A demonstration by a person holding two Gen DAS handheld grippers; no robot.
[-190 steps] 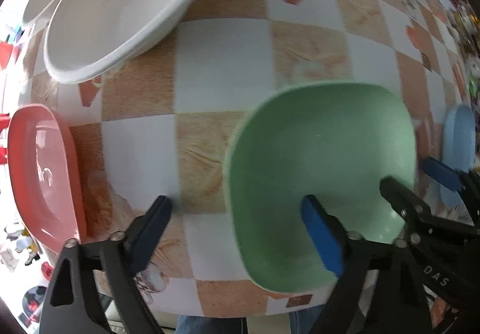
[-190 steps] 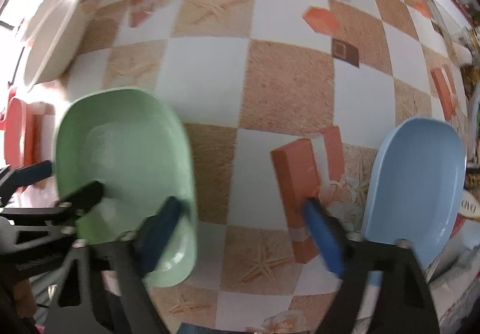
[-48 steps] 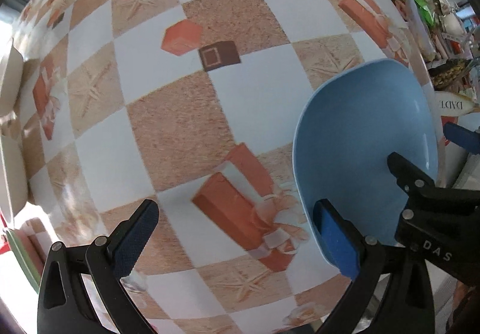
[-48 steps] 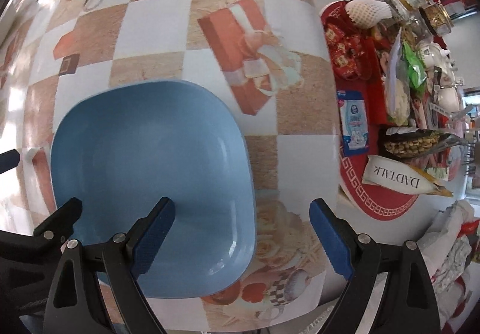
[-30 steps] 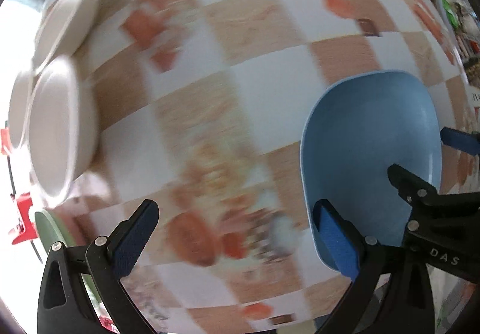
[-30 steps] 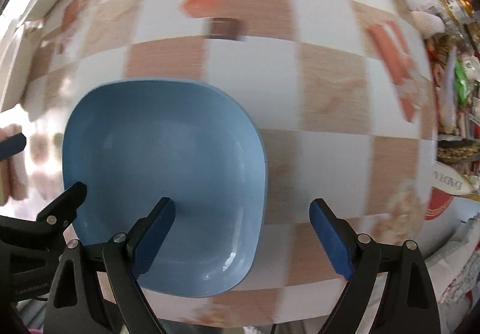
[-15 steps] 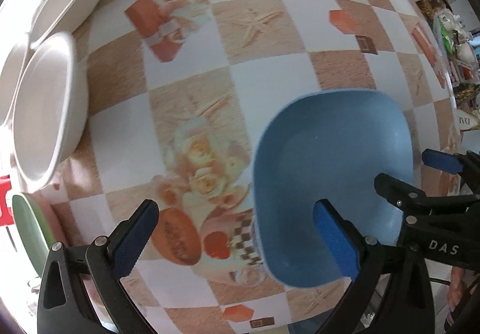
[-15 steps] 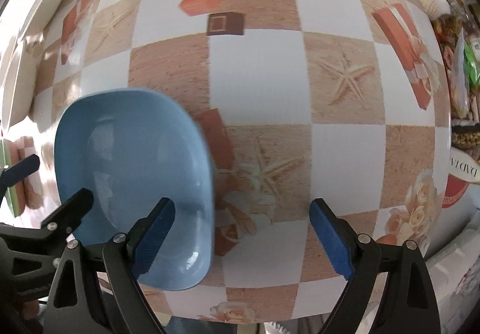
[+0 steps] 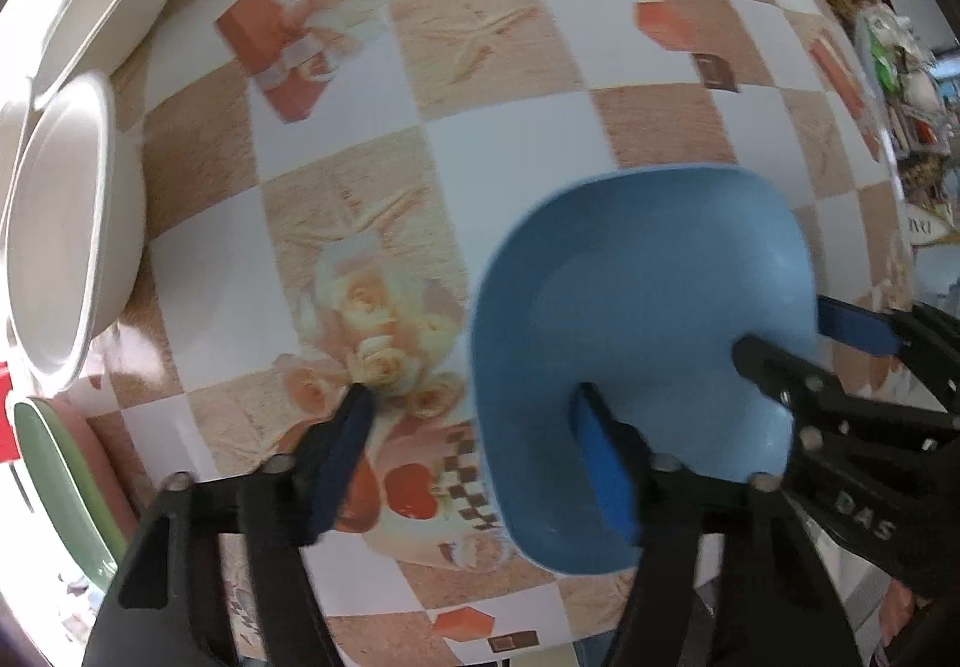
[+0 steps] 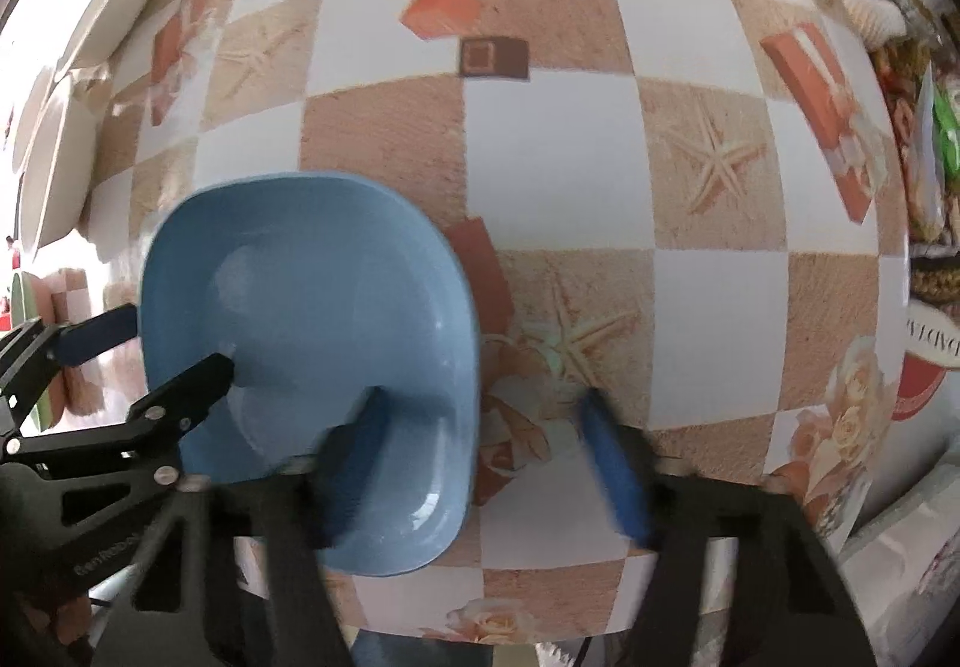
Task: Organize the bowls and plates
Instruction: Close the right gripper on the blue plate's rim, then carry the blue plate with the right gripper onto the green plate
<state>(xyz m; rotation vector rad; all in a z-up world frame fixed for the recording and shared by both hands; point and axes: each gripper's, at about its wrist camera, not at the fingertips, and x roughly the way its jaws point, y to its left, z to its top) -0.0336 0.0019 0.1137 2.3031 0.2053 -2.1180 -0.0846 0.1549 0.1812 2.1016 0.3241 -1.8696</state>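
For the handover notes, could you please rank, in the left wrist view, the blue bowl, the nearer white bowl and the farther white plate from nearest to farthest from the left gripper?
1. Blue bowl: its left rim lies between the closing jaws of the left gripper.
2. Nearer white bowl: left edge, mid-height.
3. Farther white plate: upper left, beyond that bowl.

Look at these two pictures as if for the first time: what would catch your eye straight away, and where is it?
The blue bowl stands out first, low and central on the checkered tablecloth. Both grippers straddle its opposite rims: the left gripper and the right gripper, each with one finger inside the bowl and one outside, jaws closing but not yet pressing. At the far left edge sit white bowls.
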